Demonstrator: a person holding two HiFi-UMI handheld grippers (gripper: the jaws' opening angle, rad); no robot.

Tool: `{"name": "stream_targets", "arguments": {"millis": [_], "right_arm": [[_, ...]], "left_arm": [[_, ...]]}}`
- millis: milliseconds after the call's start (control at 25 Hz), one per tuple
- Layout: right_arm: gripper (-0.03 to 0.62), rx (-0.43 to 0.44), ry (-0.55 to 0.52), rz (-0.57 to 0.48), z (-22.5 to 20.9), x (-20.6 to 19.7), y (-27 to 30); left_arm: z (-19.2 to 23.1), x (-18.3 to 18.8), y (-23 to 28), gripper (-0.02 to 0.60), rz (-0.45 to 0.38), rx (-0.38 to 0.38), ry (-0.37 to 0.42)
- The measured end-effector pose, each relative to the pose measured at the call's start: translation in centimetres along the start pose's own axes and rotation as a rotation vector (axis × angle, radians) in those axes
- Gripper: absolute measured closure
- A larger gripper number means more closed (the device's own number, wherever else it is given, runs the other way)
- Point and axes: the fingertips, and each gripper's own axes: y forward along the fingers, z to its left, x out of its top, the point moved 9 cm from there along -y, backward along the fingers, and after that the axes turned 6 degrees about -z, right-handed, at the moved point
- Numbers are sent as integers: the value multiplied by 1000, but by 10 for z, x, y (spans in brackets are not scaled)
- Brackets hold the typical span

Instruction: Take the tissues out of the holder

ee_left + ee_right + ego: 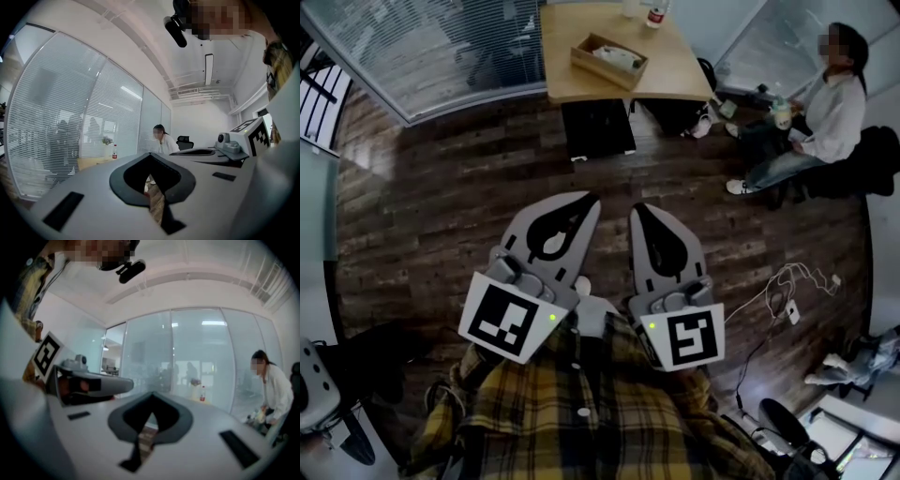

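Because the head camera looks steeply down, the wearer's yellow-and-black plaid shirt [581,412] fills the bottom edge and hides both hands, so only the marker cubes and grey blades show. The grey plastic left tongs [589,201] and the matching right tongs [638,210] lie side by side just ahead of the shirt. They point forward, near each other but not touching. Each pair is pressed together at the tips and pinches nothing; only floor shows through the teardrop gap behind the tips.

Ahead of them a wide stretch of dark wooden plank floor [450,187] lies open. A thin white cable with a plug [790,311] trails off to the right. Farther on, a black seat [598,127] stands at the near edge of the desk, partly tucked under it; whether it is a stool or a chair I cannot tell.

The light wooden desk [675,75] is cut off by the top of the head view. Near its front edge sits the open wooden tissue holder [598,70], set at an angle, with the white tissues [619,56] lying inside. It is well apart from both tongs, straight ahead of the gap between them. Behind it a clear bottle with a red label [654,14] stands, its top cropped. A seated person in a white top [834,112] is off to the desk's right, well clear of it
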Motion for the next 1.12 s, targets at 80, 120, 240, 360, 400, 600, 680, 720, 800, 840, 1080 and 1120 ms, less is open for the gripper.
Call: {"name": "stream_targets", "arguments": {"millis": [80,120,240,360,400,600,680,720,800,840,1080,1120], "right_arm": [[583,-3,-4,-1,-1,-1,8],[583,0,-6,-10,-2,-2,13],[583,-3,-6,-9,-5,-5,33],[583,-14,-7,-13,-9,-4,63],[583,-19,-9,-10,-12,-4,74],[583,-46,-12,20,-27,-6,130],[583,-56,-10,7,-31,-6,154],[583,-63,-11,8,-33,-6,165],[583,-79,-15,11,-37,-6,185],[583,-85,-17,12,-37,-5,194],[583,-146,-10,35,-42,-10,227],[583,-155,-5,43,-44,-11,230]], "left_arm": [[8,0,3,574,-1,-5,0],[13,-1,6,574,-3,-7,-3],[33,-1,17,574,-3,-14,-9],[59,-2,33,574,3,-24,-16],[69,-2,40,574,4,-28,-18],[119,1,75,574,8,-54,-23],[141,2,87,574,13,-62,-24],[152,2,91,574,15,-65,-23],[173,3,99,574,19,-72,-23],[182,4,102,574,21,-75,-24],[226,0,115,574,54,-80,-35],[231,-1,117,574,57,-80,-40]]}}
